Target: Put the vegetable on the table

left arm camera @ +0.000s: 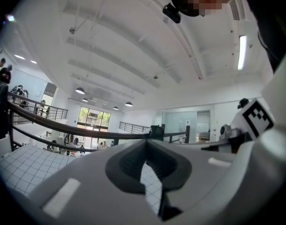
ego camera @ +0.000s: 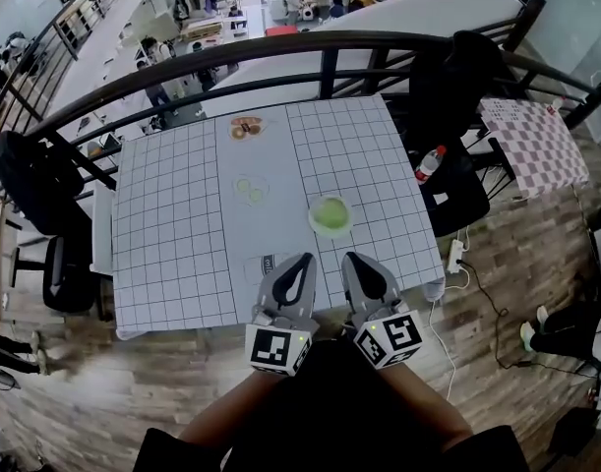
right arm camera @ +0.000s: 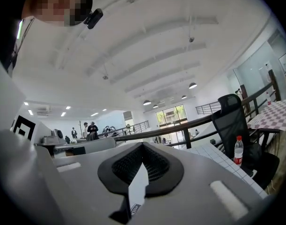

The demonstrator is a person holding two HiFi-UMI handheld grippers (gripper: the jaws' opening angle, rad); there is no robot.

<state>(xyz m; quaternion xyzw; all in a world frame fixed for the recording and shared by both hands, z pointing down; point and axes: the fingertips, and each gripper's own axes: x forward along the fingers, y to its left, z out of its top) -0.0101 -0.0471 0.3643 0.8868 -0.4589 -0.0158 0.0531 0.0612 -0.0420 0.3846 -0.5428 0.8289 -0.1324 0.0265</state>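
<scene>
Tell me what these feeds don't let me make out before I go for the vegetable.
- Far plate, head view: the brownish contents are too small to name.
- Green dish, head view: too small to tell what it holds.
- Pale green slices, head view: too small to name the vegetable.
- Both gripper views: the bodies of the left claw and right claw block every dish.

We cannot identify the brownish items (ego camera: 246,127) at the far edge of the table (ego camera: 172,224), nor the pale green pieces (ego camera: 249,189) mid-table: too small. The left gripper (ego camera: 306,258) covers part of a small card (ego camera: 267,261). In its own view the right gripper (right arm camera: 143,147) hides nearly all the tabletop.
</scene>
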